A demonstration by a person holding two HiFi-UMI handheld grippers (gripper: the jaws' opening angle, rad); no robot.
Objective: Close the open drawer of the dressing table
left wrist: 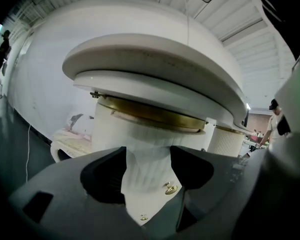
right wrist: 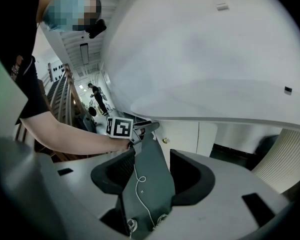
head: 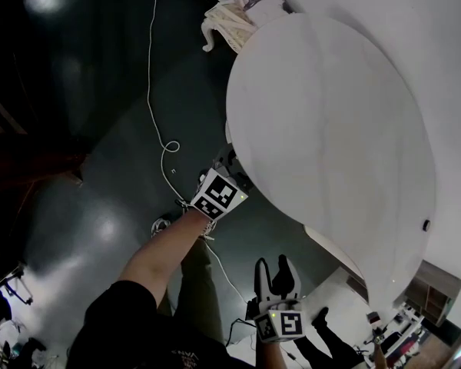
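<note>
Your left gripper (left wrist: 147, 155) at the drawer front (left wrist: 149, 196), jaws apart; your right gripper (right wrist: 152, 156) idle, jaws apart too.
The white fluted front sits just beyond your left jaws, under the dressing table top (head: 330, 129); how far out it stands, you cannot tell. Push off-centre and a jaw may snag the brass knob (left wrist: 171, 188) or skid on the flutes, skewing the drawer. Your right tool holds nothing and hangs over a floor cable (right wrist: 140, 180): a foot could catch it.

One dressing table (head: 330, 129), two grippers (head: 226, 160) (head: 277, 263), two brass knobs (left wrist: 171, 188) (left wrist: 143, 217), one cable (head: 152, 91)
</note>
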